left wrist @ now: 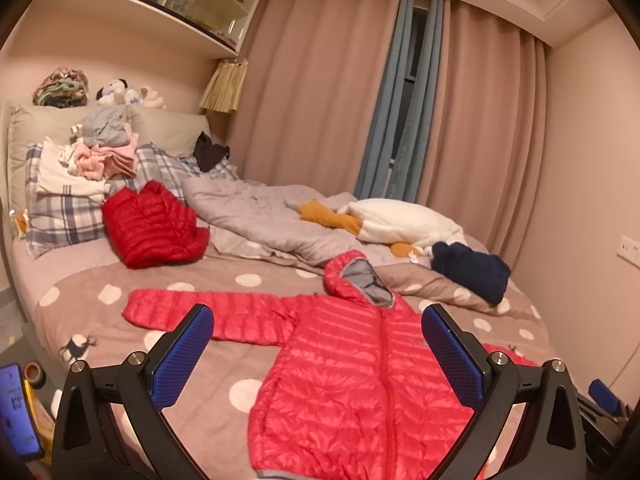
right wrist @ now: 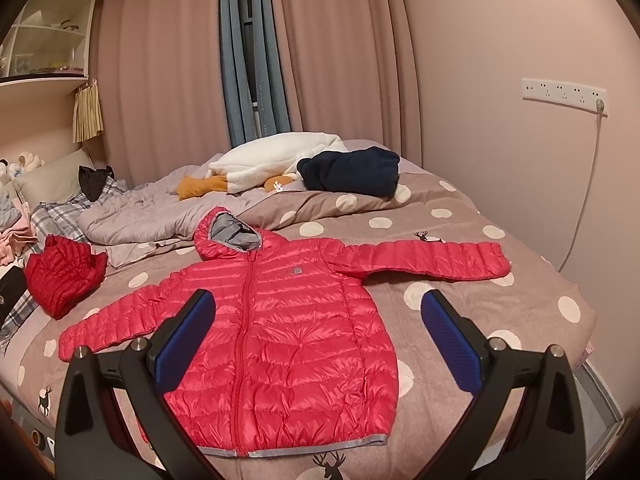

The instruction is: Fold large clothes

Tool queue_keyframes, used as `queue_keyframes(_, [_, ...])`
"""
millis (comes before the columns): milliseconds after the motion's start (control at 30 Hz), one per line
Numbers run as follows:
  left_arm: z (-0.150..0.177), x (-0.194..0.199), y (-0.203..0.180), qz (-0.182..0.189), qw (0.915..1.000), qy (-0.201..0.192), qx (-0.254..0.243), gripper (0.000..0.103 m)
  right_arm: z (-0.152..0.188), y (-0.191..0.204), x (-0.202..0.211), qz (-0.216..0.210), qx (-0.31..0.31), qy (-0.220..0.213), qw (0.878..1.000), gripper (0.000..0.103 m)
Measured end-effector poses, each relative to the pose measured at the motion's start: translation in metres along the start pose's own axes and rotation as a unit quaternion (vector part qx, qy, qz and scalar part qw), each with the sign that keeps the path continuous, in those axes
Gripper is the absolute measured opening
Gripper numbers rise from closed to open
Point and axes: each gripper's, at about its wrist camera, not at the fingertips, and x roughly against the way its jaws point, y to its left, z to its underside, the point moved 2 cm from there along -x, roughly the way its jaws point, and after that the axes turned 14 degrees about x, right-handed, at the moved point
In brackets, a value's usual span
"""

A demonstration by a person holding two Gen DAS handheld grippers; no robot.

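Observation:
A pink-red hooded puffer jacket (left wrist: 352, 364) (right wrist: 288, 320) lies flat and zipped on the dotted bedspread, both sleeves spread out sideways, its grey-lined hood (right wrist: 230, 234) pointing toward the far side. My left gripper (left wrist: 318, 320) hovers open above the jacket's left half, blue pads wide apart, nothing between them. My right gripper (right wrist: 318, 308) is likewise open, held above the jacket's lower right part and the bedspread. Neither touches the fabric.
A folded dark red puffer (left wrist: 154, 226) (right wrist: 64, 280) sits left of the jacket. Behind it lie a rumpled grey quilt (left wrist: 256, 216), a white plush (right wrist: 272, 156) and a navy garment (right wrist: 352, 172). Pillows with piled clothes (left wrist: 100, 148) are at the headboard. The bed's edge (right wrist: 580, 312) drops off right.

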Motion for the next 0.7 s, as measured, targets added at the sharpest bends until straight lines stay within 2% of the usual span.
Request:
queue_keyframes(467, [0.002,-0.017,-0.01,-0.016,0.9997,0.02,-0.005,0.103,0.01,-0.013,-0.02,0.003,-0.008,0.018,1.0,0.103])
queue_keyframes(700, [0.002,-0.042,-0.009,-0.033,0.9992,0.019,-0.009,0.103,0.012,-0.05,-0.049,0.011,-0.037,0.015,0.999,0.103])
